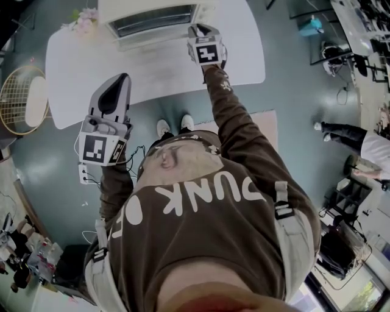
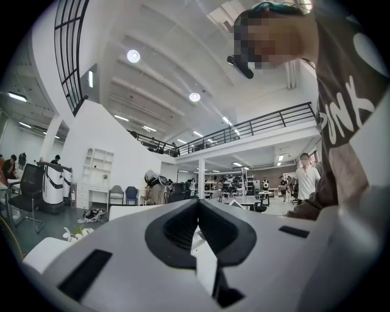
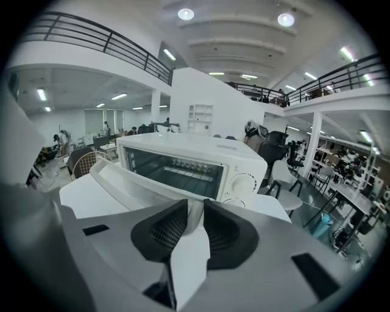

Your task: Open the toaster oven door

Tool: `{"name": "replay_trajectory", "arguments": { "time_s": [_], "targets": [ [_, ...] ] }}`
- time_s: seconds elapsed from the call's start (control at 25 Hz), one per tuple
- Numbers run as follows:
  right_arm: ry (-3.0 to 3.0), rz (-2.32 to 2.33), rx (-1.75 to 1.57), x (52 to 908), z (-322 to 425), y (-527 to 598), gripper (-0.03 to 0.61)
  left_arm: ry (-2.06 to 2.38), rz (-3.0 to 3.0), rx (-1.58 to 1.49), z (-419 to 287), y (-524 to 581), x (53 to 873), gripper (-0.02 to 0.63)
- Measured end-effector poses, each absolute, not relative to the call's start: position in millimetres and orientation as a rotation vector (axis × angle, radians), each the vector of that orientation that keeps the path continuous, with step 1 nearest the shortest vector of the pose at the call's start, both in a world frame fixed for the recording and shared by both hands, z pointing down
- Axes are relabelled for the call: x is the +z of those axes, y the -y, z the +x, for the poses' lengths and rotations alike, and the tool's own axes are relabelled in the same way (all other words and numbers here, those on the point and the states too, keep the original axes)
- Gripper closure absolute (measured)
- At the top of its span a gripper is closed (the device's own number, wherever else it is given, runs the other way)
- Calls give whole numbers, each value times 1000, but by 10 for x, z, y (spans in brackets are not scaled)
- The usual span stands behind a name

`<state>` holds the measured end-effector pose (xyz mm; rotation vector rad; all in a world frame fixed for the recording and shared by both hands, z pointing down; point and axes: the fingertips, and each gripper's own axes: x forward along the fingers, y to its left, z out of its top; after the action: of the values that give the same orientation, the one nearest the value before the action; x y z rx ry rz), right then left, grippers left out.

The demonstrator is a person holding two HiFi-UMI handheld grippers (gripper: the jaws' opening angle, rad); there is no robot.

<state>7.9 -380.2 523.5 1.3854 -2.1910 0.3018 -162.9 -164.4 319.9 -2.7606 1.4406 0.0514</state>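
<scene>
A white toaster oven (image 1: pixel 155 15) stands at the far edge of the white table (image 1: pixel 91 67). Its door (image 3: pixel 131 183) hangs lowered toward me, and the rack inside (image 3: pixel 177 173) shows. My right gripper (image 1: pixel 200 31) is at the door's right end. In the right gripper view the white door handle (image 3: pixel 194 210) runs into the narrow gap between the dark pads (image 3: pixel 228 234) of my right gripper (image 3: pixel 196 213), which is shut on it. My left gripper (image 1: pixel 122 79) is held at the table's near edge. The left gripper view shows this gripper (image 2: pixel 196 213) shut and empty, pointing up at the hall.
Pink flowers (image 1: pixel 82 21) sit on the table left of the oven. A round wicker seat (image 1: pixel 21 97) stands off the table's left side. My shoes (image 1: pixel 173 125) are at the table's near edge. Another person (image 1: pixel 365 149) is on the floor far right, among desks.
</scene>
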Motion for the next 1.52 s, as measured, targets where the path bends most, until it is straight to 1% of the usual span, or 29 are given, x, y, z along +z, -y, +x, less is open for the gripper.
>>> {"name": "replay_trajectory", "arguments": {
  "time_s": [0.32,1.04,1.52],
  "targets": [
    [2188,1408,233,5408,132,3468,484,-1428,-2768,28,-1522,1577,3209,611],
    [2155,1382,205,5976,202,2927,486,-1423,-2799,-11,-1327,1487,3325,611],
    [2061,1301,225,6621,237,2642,510,-1414,-2805,-46,-1303,1487,3346,611]
  ]
}}
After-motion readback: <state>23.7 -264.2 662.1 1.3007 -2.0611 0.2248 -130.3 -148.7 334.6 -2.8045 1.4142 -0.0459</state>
